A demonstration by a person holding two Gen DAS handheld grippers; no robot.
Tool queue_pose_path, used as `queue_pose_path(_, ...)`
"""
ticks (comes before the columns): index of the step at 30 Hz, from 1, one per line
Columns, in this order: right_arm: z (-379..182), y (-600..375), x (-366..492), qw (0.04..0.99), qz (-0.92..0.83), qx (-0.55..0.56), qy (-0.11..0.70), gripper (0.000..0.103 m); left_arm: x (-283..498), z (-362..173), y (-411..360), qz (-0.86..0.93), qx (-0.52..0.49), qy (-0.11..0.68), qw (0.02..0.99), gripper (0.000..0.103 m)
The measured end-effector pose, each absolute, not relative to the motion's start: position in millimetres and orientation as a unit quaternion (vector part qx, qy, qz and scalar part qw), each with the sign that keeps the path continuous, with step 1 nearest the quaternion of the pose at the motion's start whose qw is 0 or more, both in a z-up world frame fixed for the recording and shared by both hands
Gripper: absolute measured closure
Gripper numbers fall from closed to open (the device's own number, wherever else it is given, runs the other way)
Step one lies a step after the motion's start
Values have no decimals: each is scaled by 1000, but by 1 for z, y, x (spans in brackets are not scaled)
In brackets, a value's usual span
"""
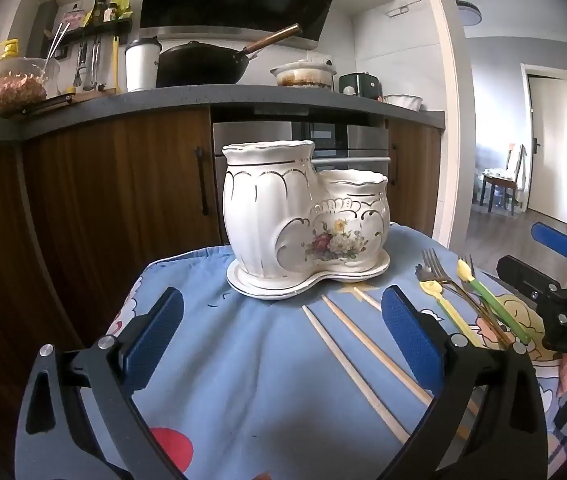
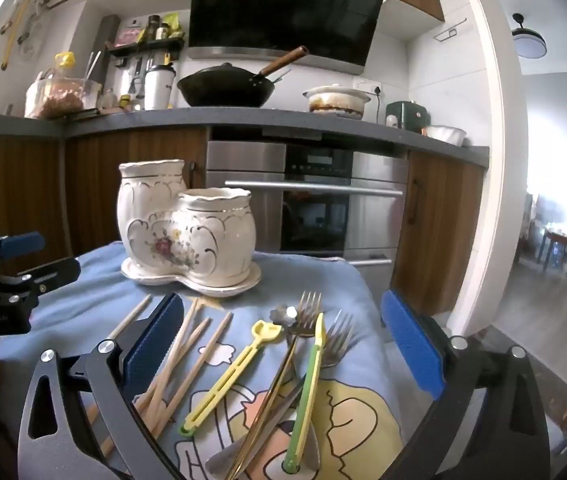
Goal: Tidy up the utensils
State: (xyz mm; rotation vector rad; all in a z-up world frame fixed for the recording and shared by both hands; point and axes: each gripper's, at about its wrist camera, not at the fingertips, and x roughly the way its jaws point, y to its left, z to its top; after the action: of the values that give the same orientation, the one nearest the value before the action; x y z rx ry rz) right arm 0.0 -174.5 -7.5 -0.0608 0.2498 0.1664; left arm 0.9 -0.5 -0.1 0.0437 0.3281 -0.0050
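A white ceramic two-pot utensil holder (image 1: 303, 216) with a flower print stands on its saucer at the far side of the blue cloth; it also shows in the right wrist view (image 2: 187, 232). Wooden chopsticks (image 1: 351, 356) lie loose in front of it, also seen in the right wrist view (image 2: 187, 360). A yellow plastic scoop (image 2: 235, 372), a green-yellow utensil (image 2: 307, 392), a gold fork (image 2: 287, 364) and a silver fork (image 2: 335, 340) lie in a pile. My left gripper (image 1: 279, 336) is open and empty above the cloth. My right gripper (image 2: 283, 344) is open and empty over the pile.
The blue cartoon cloth (image 1: 243, 380) covers a small table with edges close on all sides. Behind stand wooden kitchen cabinets (image 1: 115, 184), an oven (image 2: 307, 200) and a counter with a wok (image 1: 203, 64). The right gripper shows in the left wrist view (image 1: 555, 276).
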Motion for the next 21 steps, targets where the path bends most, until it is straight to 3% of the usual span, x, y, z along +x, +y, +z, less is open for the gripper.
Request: queue_pose_path(21, -7, -175, 1, 988, 83, -34, 125, 5, -2, 0, -1, 0, 23, 156, 987, 5)
